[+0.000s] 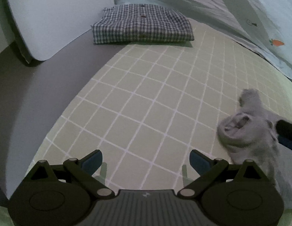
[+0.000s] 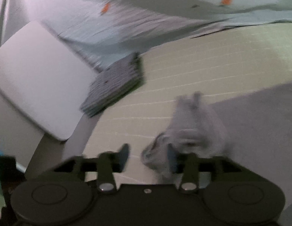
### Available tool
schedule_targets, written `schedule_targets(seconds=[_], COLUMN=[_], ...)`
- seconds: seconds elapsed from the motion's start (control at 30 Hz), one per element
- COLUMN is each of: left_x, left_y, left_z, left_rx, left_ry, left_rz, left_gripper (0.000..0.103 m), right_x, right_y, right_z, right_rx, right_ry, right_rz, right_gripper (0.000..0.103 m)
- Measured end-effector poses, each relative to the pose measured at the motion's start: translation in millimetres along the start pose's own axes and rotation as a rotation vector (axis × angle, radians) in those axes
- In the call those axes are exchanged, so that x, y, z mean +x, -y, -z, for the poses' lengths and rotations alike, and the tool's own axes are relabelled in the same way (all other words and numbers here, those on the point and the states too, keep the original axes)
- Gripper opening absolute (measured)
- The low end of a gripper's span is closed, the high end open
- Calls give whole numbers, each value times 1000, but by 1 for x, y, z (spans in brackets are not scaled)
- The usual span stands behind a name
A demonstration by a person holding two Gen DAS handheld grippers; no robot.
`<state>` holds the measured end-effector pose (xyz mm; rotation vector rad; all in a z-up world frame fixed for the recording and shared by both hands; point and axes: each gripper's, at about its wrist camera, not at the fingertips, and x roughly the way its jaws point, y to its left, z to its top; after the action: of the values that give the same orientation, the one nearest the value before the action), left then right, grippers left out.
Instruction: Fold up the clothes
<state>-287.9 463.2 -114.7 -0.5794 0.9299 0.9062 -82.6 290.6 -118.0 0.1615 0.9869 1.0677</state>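
A crumpled grey garment (image 1: 247, 131) lies bunched at the right of the green checked mat (image 1: 155, 98). My left gripper (image 1: 146, 162) is open and empty, low over the mat, left of the garment. The other gripper's finger (image 1: 286, 131) pokes into the garment from the right. In the blurred right wrist view my right gripper (image 2: 148, 156) is open, with the grey garment (image 2: 193, 130) draped over its right finger (image 2: 172, 158). A folded checked shirt (image 1: 142, 25) lies at the mat's far edge; it also shows in the right wrist view (image 2: 114, 86).
A white board (image 1: 57, 17) stands at the far left beside the shirt, also in the right wrist view (image 2: 38, 79). A pale blue quilt with carrot prints (image 1: 240, 15) is heaped along the back and right. A grey surface (image 1: 33, 98) borders the mat on the left.
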Motion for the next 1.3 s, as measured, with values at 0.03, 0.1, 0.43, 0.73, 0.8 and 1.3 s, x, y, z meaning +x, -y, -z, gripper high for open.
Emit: schedule_targets(seconds=[0.03,0.1,0.43,0.73,0.8,1.3], left_x=[-1,-1,17,27,14,-20], left_y=[3,12,84,95,78,-49], left_z=[1,2,-10,-11,-10,29], left_rx=[3,14,82,104,83,-146], left_ry=[1,3,-30,4,56,31], left_rz=[21,72,361,331,320,79], left_gripper=[98,98,98,2,2,24], right_x=[-8,-21,-62,-70,-68,-28], right_y=[4,13,52,61,59,26], right_z=[2,5,30,46,46,38], right_rx=[9,18,141,161,152,47], right_ry=[15,42,67,33,25,-45], right_rz=[24,95,288,313,310,235], right_gripper=[51,54,56,58,58,59])
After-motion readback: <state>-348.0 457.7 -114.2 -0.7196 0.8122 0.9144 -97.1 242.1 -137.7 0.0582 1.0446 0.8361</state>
